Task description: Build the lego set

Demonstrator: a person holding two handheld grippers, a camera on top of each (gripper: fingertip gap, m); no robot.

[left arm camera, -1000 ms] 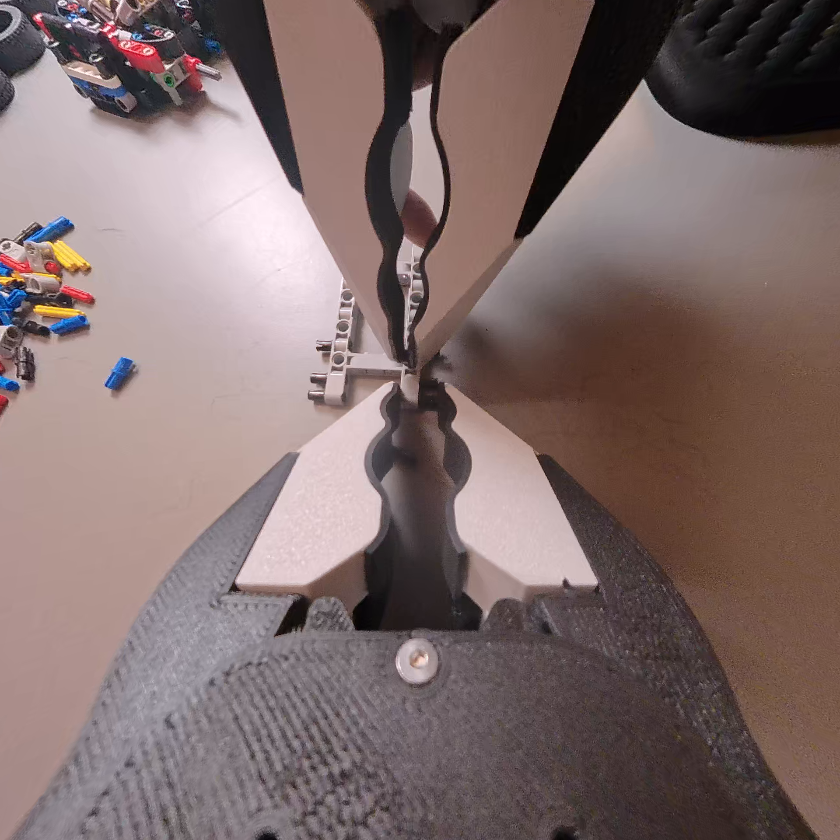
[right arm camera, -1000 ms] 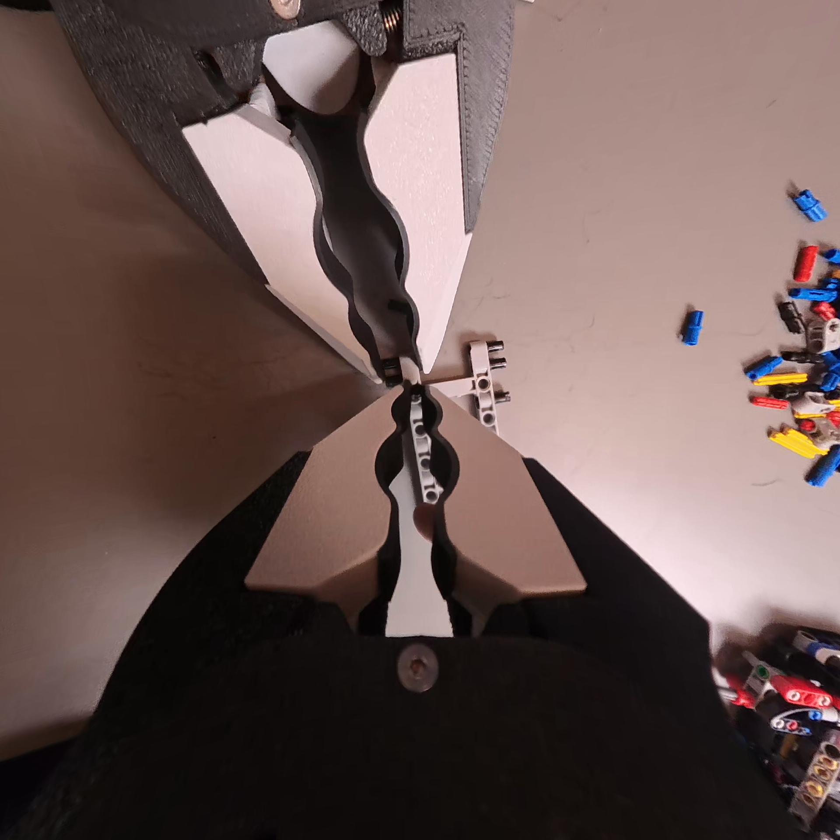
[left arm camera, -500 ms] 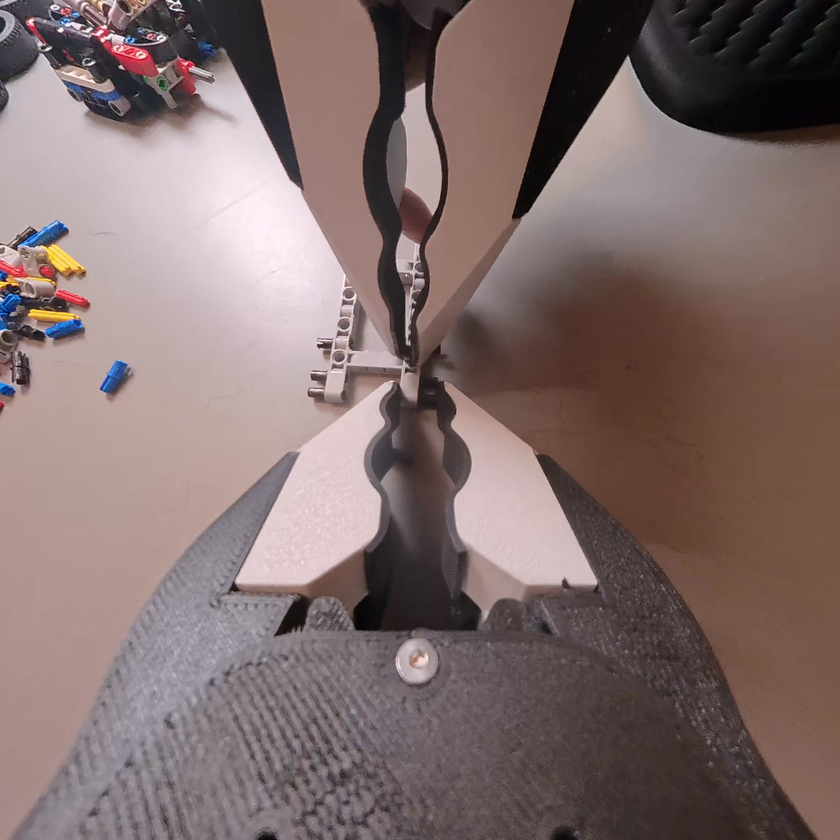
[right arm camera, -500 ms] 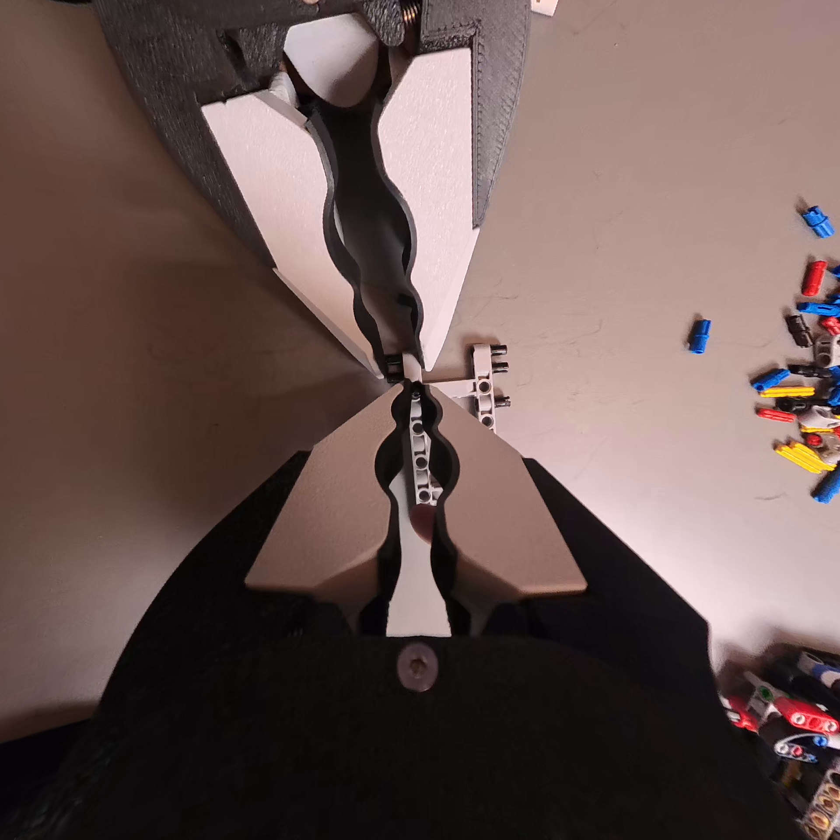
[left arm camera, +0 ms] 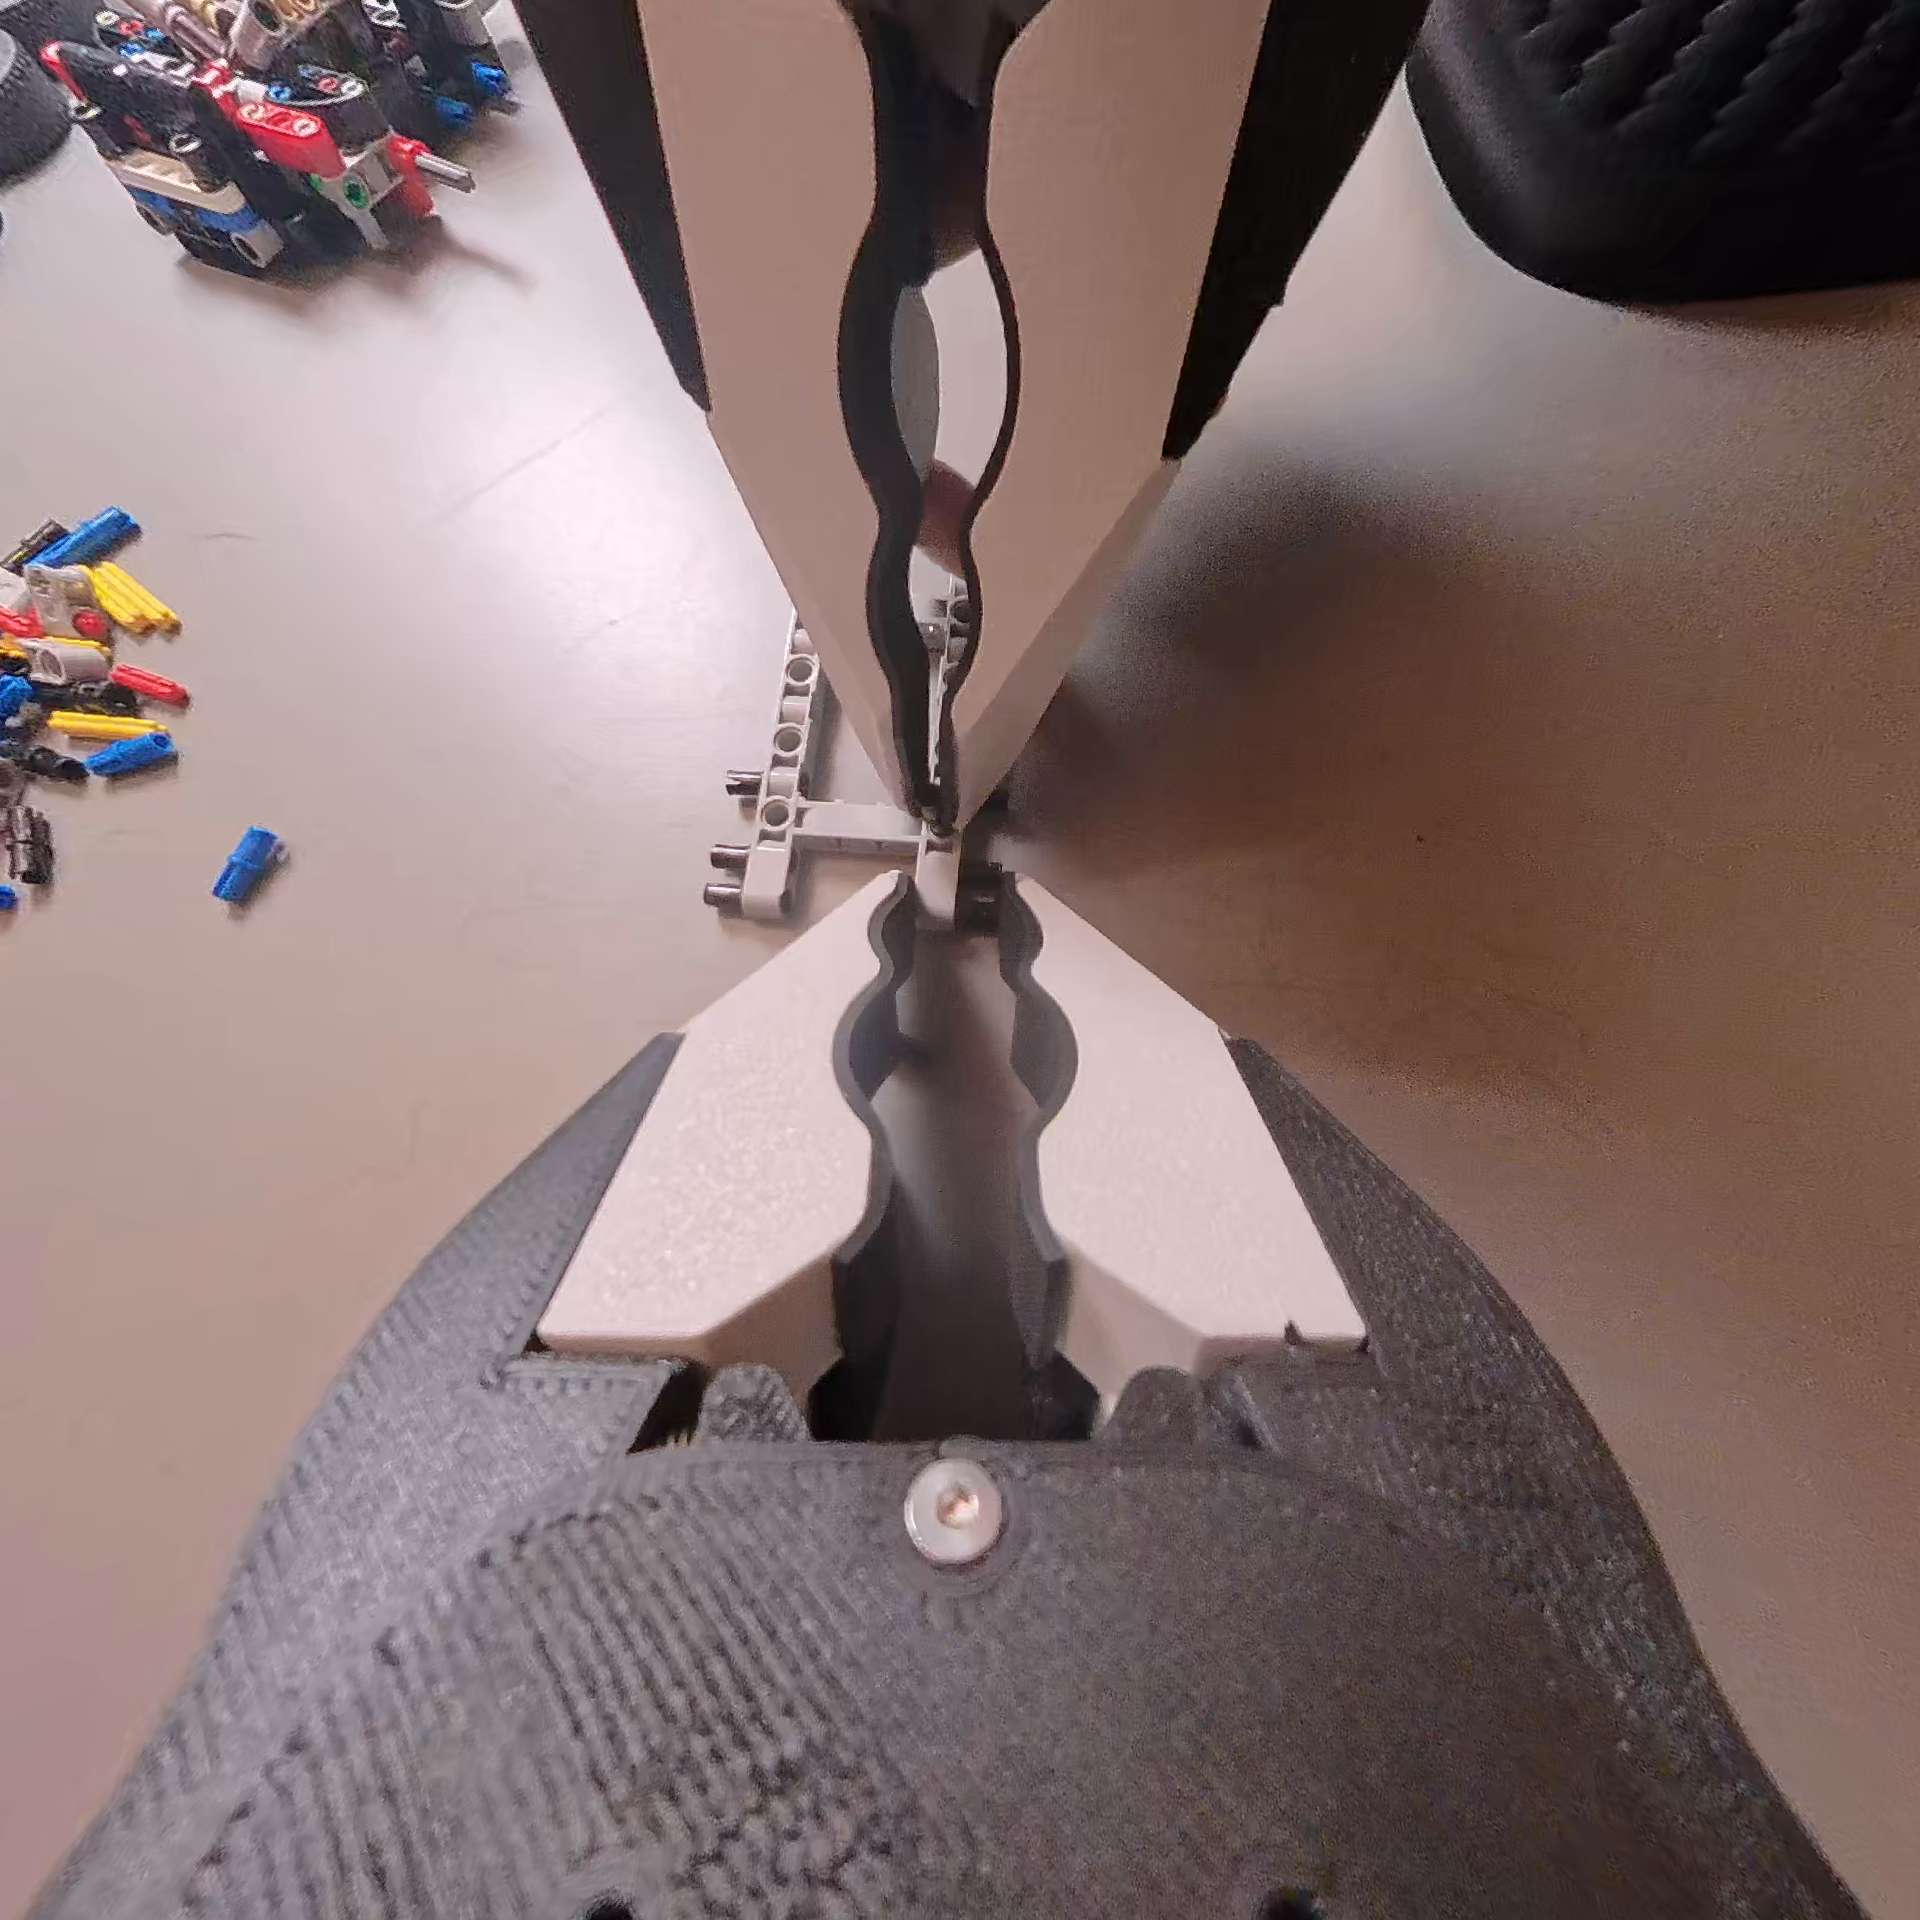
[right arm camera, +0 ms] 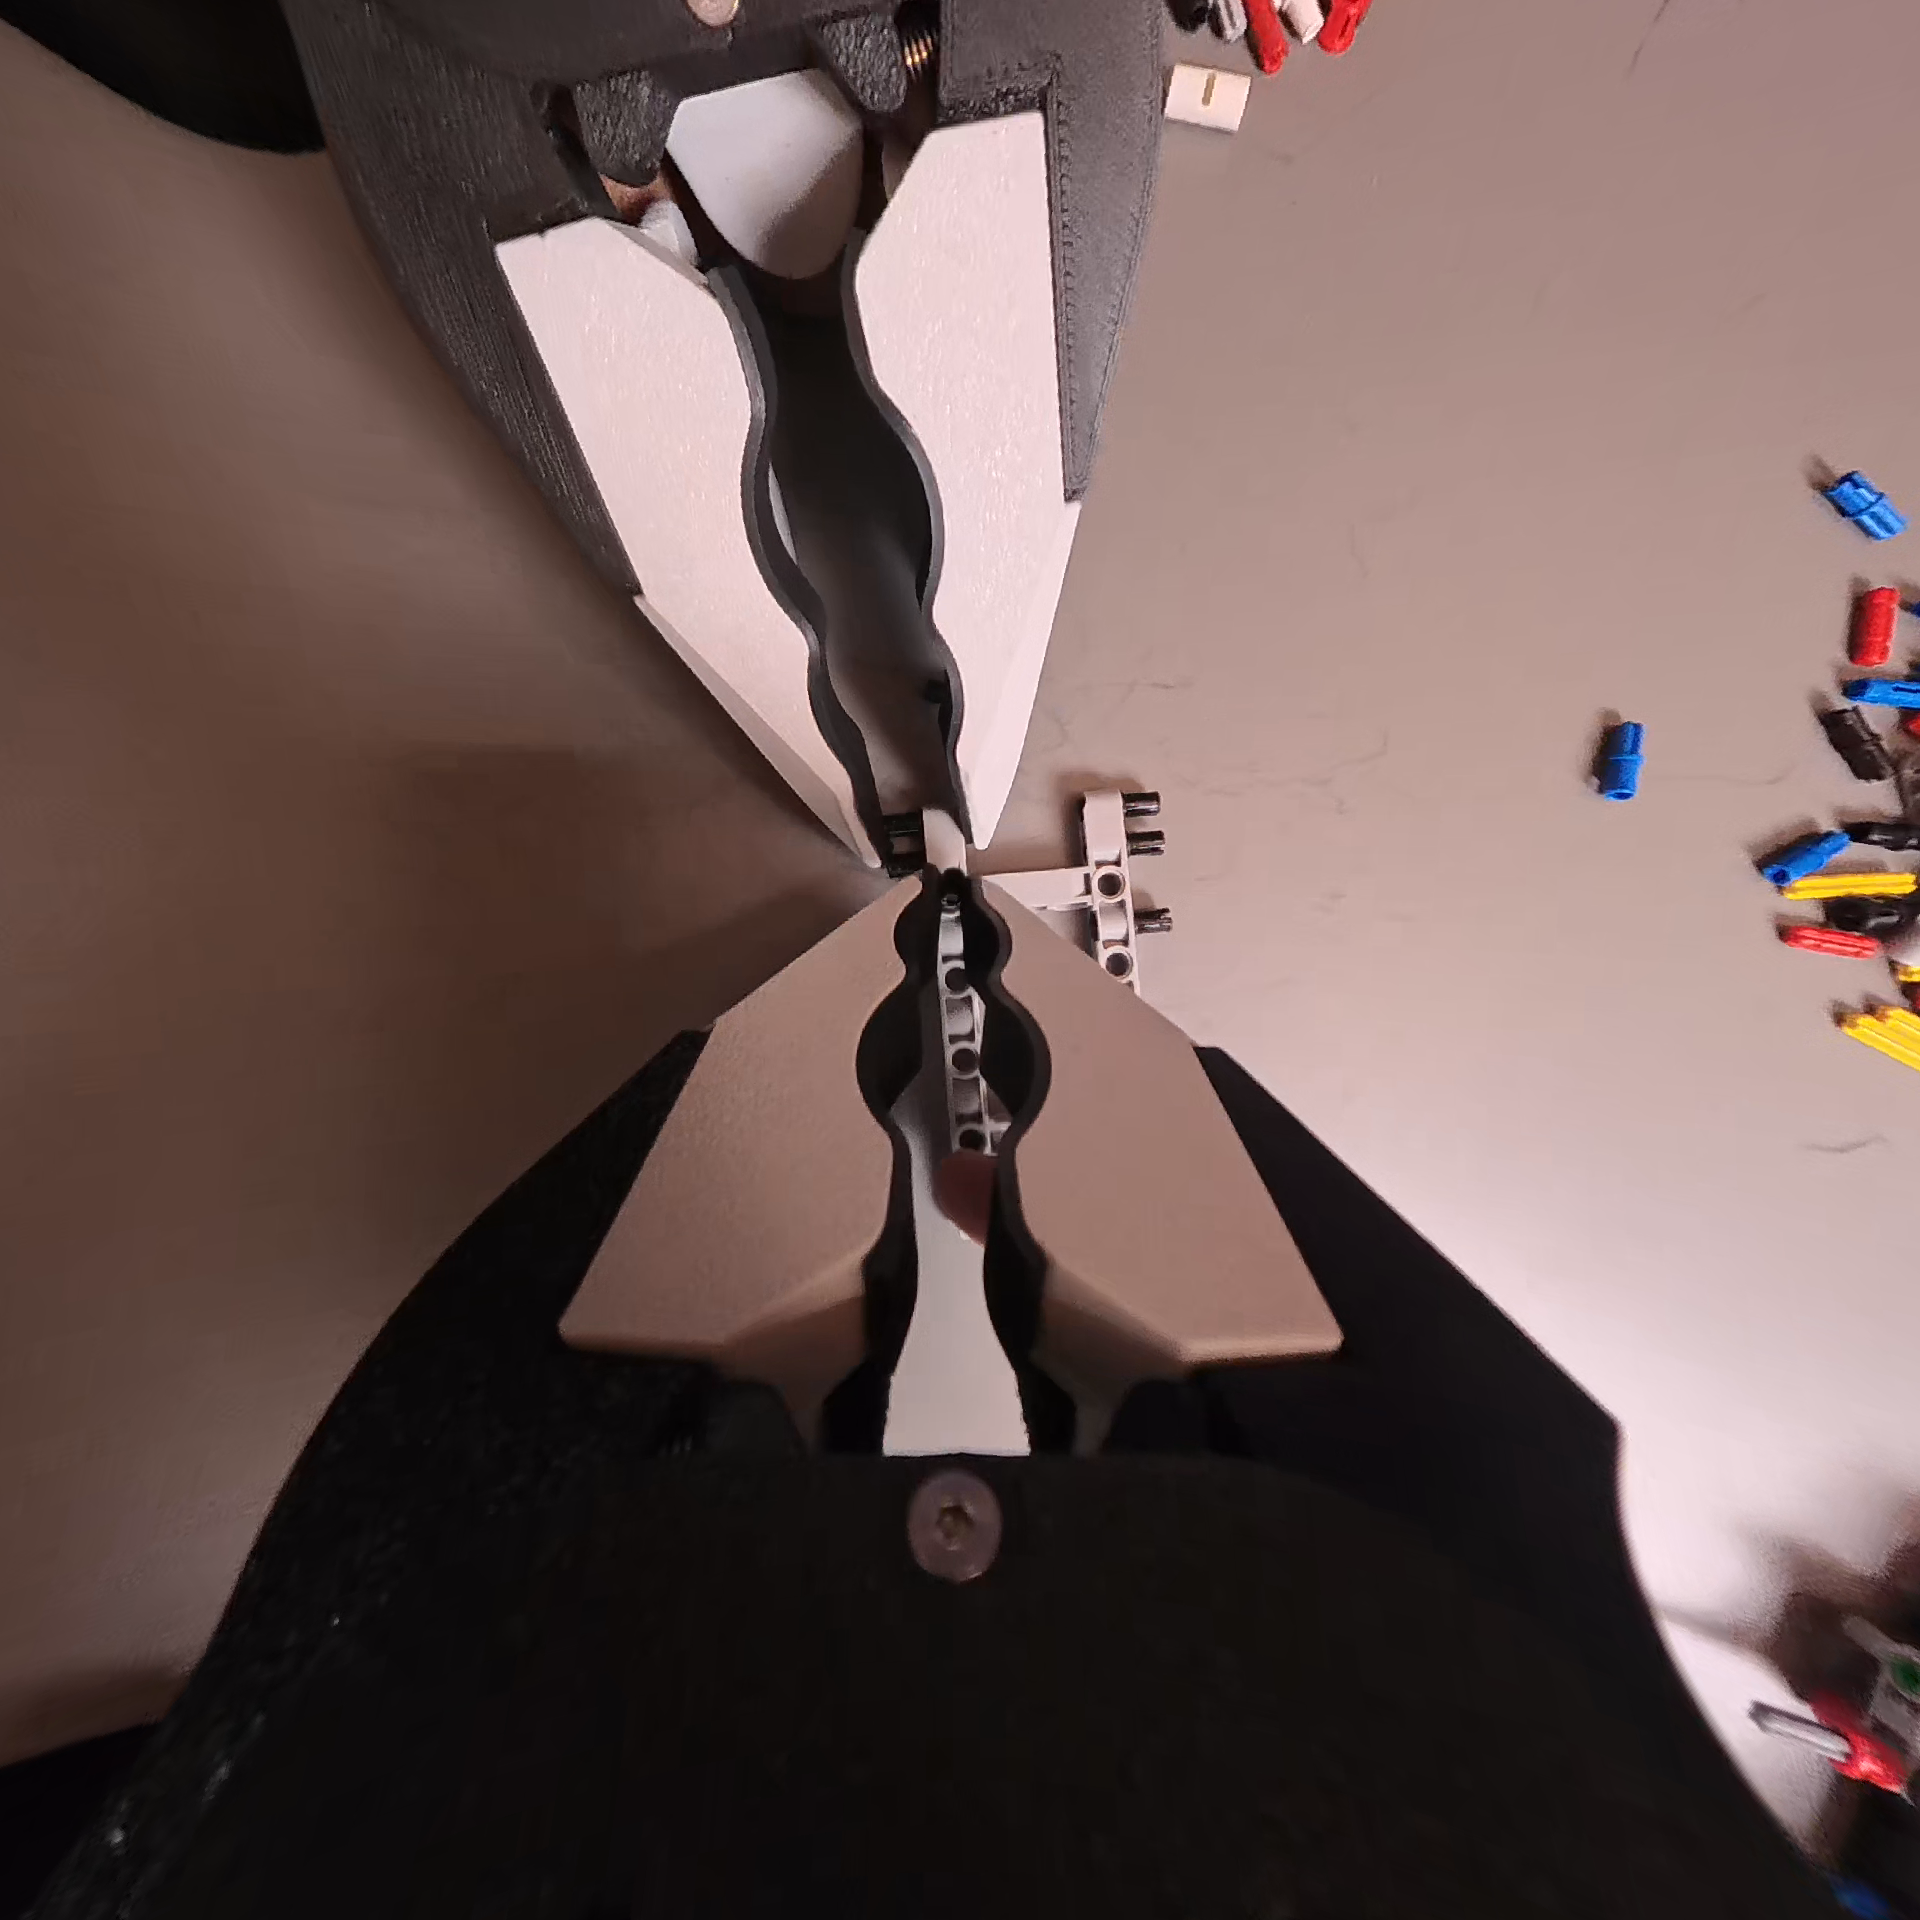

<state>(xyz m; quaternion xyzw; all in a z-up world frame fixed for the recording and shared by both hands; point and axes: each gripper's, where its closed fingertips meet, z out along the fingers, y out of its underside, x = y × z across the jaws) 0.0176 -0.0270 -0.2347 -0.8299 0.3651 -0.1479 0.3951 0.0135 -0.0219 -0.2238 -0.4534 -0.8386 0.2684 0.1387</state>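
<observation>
- The right gripper [right arm camera: 951,894] clamps a grey beam [right arm camera: 964,1023] of the frame [right arm camera: 1107,894].
- The left gripper [right arm camera: 928,831] meets it tip to tip, pinching the frame's end.
- Loose pins [right arm camera: 1844,894] lie on the table [right arm camera: 1403,468], right.

L claw [left arm camera: 951,902] & R claw [right arm camera: 948,891] meet tip-to-tip, pointing at each other, low over tabletop [left arm camera: 1507,831]. Both jaws nearly closed, each pinching a grey frame [left arm camera: 821,826] end.
</observation>
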